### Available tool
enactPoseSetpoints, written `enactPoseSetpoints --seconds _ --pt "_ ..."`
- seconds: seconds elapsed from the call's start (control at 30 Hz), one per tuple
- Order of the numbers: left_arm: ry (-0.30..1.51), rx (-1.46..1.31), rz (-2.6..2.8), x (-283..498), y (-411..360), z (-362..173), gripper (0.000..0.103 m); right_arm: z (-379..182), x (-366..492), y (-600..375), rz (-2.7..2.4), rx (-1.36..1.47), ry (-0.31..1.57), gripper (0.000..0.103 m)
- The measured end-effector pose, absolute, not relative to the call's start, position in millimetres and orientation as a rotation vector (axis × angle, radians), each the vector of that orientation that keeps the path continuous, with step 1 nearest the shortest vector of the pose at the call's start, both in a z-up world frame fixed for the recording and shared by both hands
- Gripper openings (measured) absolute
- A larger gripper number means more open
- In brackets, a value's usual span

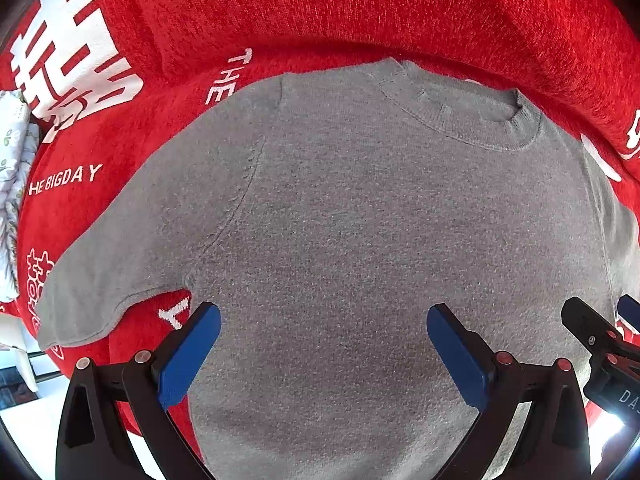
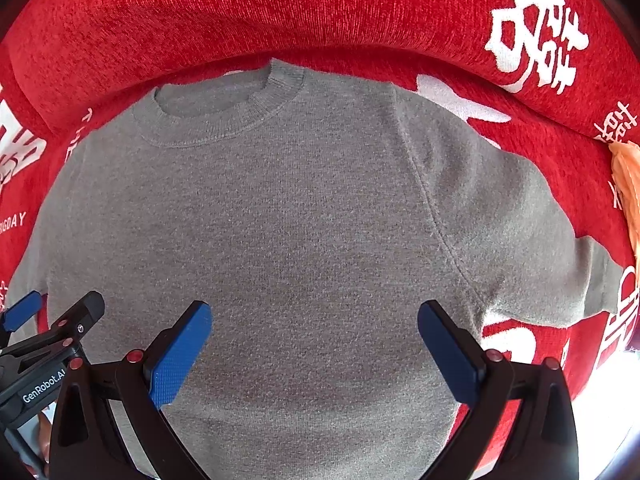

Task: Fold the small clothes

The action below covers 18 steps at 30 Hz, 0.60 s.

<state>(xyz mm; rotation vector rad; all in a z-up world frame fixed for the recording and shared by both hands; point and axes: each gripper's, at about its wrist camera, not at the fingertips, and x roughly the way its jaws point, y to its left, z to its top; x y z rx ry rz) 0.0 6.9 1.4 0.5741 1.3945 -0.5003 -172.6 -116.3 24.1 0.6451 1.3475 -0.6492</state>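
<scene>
A grey short-sleeved knit top (image 1: 360, 220) (image 2: 280, 220) lies flat and spread out on a red cover, collar at the far side, both sleeves out to the sides. My left gripper (image 1: 324, 312) hovers open above the lower body of the top, blue pads wide apart, nothing between them. My right gripper (image 2: 315, 310) is likewise open over the lower body, a little to the right of the left one. Each gripper shows at the edge of the other's view: the right gripper (image 1: 600, 328) and the left gripper (image 2: 52, 316).
The red plush cover (image 1: 360, 8) (image 2: 240, 12) with white lettering rises into a backrest behind the top. A pale floral cloth (image 1: 12, 168) lies at the far left. An orange cloth (image 2: 628, 196) sits at the right edge.
</scene>
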Motion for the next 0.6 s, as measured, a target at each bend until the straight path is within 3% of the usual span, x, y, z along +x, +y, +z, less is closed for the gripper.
enactPoseSetpoints --seconds 0.6 --pt "1.392 0.572 -0.504 -0.2 10.7 2.5 0.103 25.4 -170.4 -111.3 -0.659 0.623 1.322 0.103"
